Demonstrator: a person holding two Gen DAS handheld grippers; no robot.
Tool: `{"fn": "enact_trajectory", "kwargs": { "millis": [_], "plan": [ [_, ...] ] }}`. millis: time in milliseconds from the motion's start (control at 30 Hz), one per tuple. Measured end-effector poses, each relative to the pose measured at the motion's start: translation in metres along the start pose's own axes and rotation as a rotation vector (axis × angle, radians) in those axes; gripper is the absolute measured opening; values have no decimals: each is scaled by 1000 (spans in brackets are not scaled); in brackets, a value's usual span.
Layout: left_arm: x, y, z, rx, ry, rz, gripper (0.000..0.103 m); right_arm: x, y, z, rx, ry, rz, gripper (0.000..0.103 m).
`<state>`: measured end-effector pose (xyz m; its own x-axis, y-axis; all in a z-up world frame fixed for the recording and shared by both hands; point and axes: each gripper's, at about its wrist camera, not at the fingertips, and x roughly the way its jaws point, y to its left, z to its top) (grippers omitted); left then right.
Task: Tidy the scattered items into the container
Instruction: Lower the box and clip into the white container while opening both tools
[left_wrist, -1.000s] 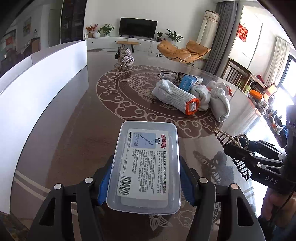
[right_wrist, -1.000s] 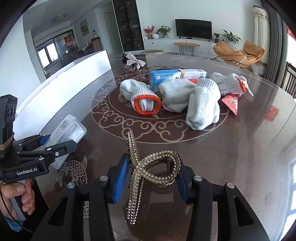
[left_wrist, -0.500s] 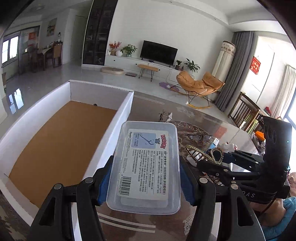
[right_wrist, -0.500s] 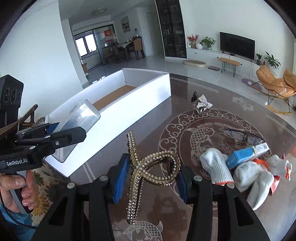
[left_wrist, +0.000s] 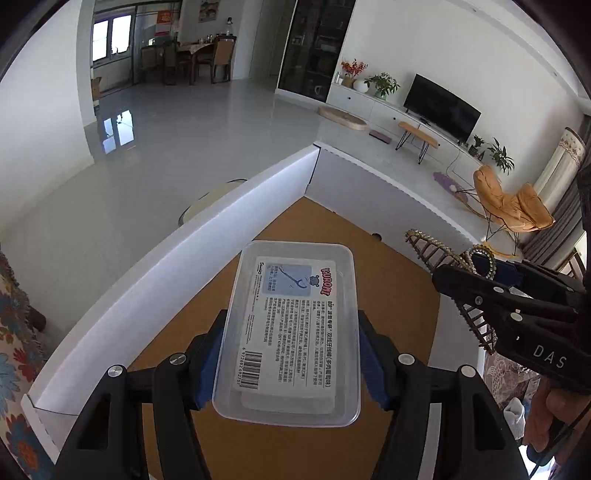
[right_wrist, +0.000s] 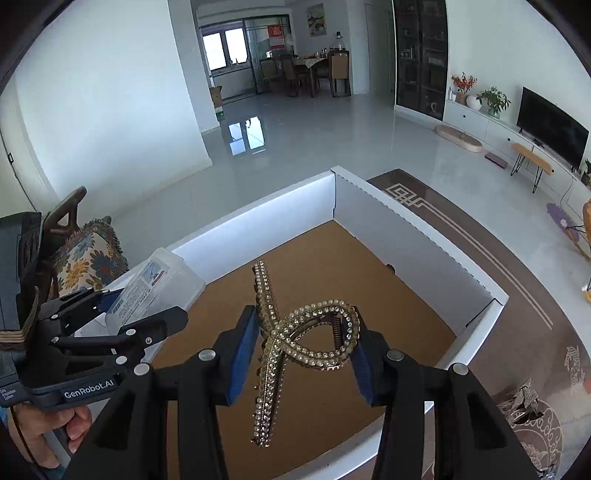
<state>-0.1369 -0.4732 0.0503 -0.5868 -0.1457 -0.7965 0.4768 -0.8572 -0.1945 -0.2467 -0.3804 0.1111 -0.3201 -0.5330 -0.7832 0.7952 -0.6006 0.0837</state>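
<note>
The left gripper (left_wrist: 290, 354) clamps a clear case (left_wrist: 291, 328) over the box (left_wrist: 155, 273). The right gripper (right_wrist: 301, 343) clamps a hair claw (right_wrist: 295, 332); only its view shows the patterned table (right_wrist: 535, 332).

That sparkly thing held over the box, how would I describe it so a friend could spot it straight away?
Find the big white box with the brown floor. Two black grippers hang above it; the right gripper clamps a gold hair claw. It is looped and studded with rhinestones, unlike the clear plastic case with a printed label in the left gripper.

the clear plastic box (left_wrist: 291, 328) hides part of the container's floor (left_wrist: 399, 280), perhaps bare.
</note>
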Motion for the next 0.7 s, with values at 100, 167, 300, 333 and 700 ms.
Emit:
{"fn": "enact_trajectory", "kwargs": {
  "millis": [100, 167, 300, 333, 700],
  "plan": [
    [37, 6, 2, -26, 75, 18, 63, 56, 2, 11, -27, 98, -44, 48],
    [56, 9, 1, -48, 127, 27, 63, 85, 2, 13, -29, 156, -69, 48],
    [80, 16, -5, -88, 203, 92, 63, 129, -5, 10, 22, 275, -72, 48],
    [83, 17, -5, -91, 215, 105, 63, 133, -6, 9, 35, 283, -69, 49],
    [26, 17, -14, -105, 74, 148, 80, 39, -26, -13, 139, 48, -50, 51]
  ]
}}
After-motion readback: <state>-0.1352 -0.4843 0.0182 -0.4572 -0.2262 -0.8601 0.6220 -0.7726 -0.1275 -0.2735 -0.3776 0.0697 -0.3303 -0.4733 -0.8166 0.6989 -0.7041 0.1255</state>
